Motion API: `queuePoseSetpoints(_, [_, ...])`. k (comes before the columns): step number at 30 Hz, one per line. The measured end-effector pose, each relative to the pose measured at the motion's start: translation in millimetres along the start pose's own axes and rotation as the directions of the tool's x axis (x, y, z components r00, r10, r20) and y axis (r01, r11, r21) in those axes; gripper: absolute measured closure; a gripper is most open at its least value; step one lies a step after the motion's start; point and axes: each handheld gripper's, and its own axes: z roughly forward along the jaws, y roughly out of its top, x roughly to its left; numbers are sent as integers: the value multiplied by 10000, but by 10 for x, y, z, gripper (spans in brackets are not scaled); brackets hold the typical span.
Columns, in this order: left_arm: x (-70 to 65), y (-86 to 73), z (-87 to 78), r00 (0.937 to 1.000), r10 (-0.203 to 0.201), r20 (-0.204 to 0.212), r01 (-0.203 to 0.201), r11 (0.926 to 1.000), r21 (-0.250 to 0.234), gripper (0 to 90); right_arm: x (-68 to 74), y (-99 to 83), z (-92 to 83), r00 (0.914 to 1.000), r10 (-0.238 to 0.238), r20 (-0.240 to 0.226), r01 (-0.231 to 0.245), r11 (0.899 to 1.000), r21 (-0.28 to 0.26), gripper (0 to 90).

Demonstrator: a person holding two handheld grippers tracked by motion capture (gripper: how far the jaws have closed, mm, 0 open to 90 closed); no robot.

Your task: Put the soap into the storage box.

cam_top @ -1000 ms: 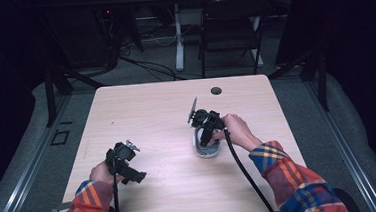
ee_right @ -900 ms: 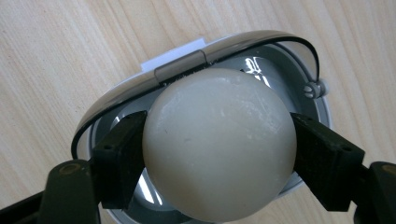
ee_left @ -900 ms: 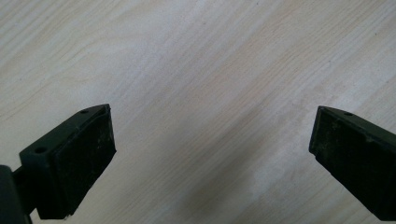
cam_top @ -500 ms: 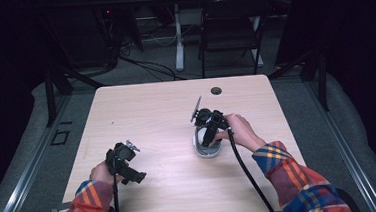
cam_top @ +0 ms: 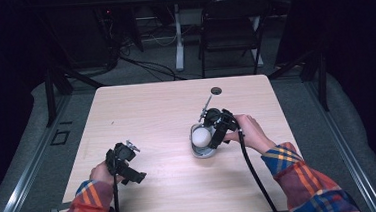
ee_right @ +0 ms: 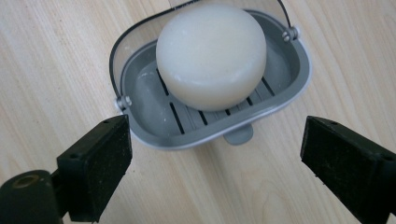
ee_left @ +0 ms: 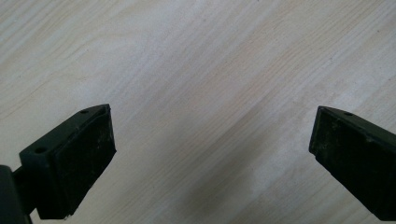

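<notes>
A round, cream-white soap bar [ee_right: 211, 56] lies in a grey slotted soap dish [ee_right: 285, 88], upper centre of the right gripper view. The right gripper [ee_right: 215, 163] has just been opening; its jaws stand wide, holding nothing. The left gripper [ee_left: 212, 154] is wide open over the bare table [ee_left: 196, 70].

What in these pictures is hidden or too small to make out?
- Soap dish, high view: right gripper covers its right side.
- Dish floor, right gripper view: partly hidden under the soap.
- Small dark round thing near the table's far edge, high view: too small to identify.
</notes>
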Motion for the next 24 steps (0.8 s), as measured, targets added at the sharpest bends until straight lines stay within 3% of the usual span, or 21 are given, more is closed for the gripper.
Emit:
queuePoseSetpoints(14, [-6,2,-3,10000,30,14,-30,10000,16,3,15,-443,-127,9993,304,225,-307,9994,145,0])
queuePoseSetpoints(24, [-5,1,1,10000,12,26,-12,10000,25,3,-87,-880,-96,9942,1035,277,-1044,9940,339,0])
